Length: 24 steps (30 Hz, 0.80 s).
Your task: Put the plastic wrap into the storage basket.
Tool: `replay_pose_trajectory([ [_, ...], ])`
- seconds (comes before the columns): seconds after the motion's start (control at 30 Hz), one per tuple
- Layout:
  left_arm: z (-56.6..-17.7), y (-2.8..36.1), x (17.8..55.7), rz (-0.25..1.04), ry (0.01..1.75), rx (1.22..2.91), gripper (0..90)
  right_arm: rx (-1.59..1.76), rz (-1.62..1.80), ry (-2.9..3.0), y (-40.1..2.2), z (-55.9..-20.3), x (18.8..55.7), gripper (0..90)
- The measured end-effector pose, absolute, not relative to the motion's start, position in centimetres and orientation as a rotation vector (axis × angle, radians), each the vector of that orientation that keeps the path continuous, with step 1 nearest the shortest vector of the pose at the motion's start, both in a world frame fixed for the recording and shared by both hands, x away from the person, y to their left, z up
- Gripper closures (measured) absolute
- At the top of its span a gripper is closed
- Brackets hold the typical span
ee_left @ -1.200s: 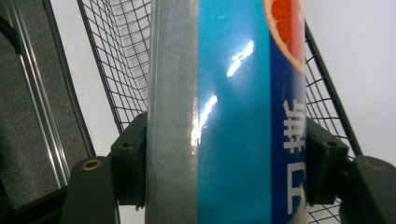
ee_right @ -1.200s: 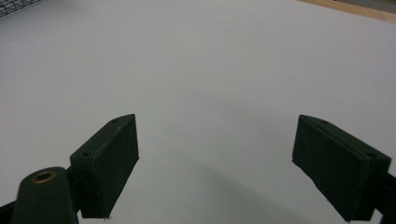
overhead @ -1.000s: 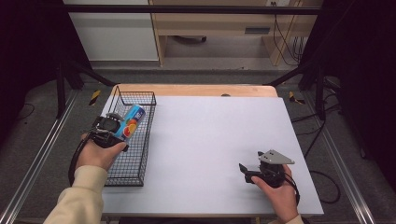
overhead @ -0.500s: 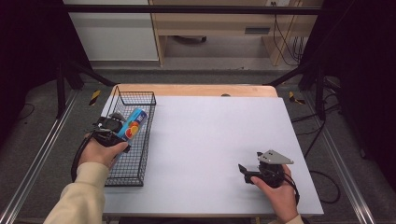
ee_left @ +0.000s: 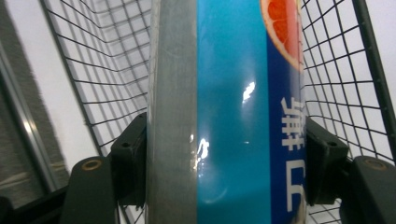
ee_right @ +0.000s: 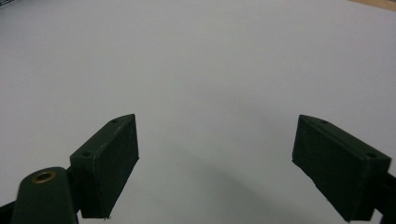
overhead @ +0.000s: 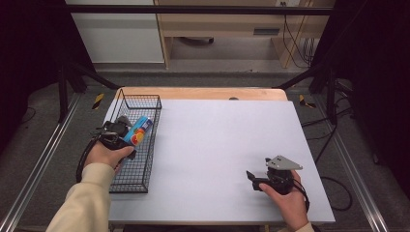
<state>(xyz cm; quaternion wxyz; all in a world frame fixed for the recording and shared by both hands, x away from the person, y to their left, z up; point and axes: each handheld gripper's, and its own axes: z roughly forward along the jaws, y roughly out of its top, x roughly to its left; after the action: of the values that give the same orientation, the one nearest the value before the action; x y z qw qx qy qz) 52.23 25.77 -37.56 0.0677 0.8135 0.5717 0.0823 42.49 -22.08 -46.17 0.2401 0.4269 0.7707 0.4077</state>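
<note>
Blue and silver, the can (overhead: 139,131) sits pinched between the pads of the left gripper (overhead: 126,129), low inside the wire basket (overhead: 129,180) at the table's (overhead: 217,145) left edge; this looks like the placing step, and the next move calls for lowering it to the mesh floor and spreading the jaws; right gripper (overhead: 250,177) rests near the right, jaws spread over bare white; label shows a grapefruit slice (ee_left: 282,25) and white Chinese characters, not legible in full

White table top (overhead: 212,145), black wire basket (overhead: 140,169) at its left edge
</note>
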Motion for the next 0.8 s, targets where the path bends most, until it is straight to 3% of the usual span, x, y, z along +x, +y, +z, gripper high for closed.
replay_pose_trajectory([
  [0.8, -38.8, 25.4, 52.8, 0.224, 1.742, 2.531, 31.8, 1.171, 1.106, 2.127, -22.0, -46.3, 42.6, 14.9],
])
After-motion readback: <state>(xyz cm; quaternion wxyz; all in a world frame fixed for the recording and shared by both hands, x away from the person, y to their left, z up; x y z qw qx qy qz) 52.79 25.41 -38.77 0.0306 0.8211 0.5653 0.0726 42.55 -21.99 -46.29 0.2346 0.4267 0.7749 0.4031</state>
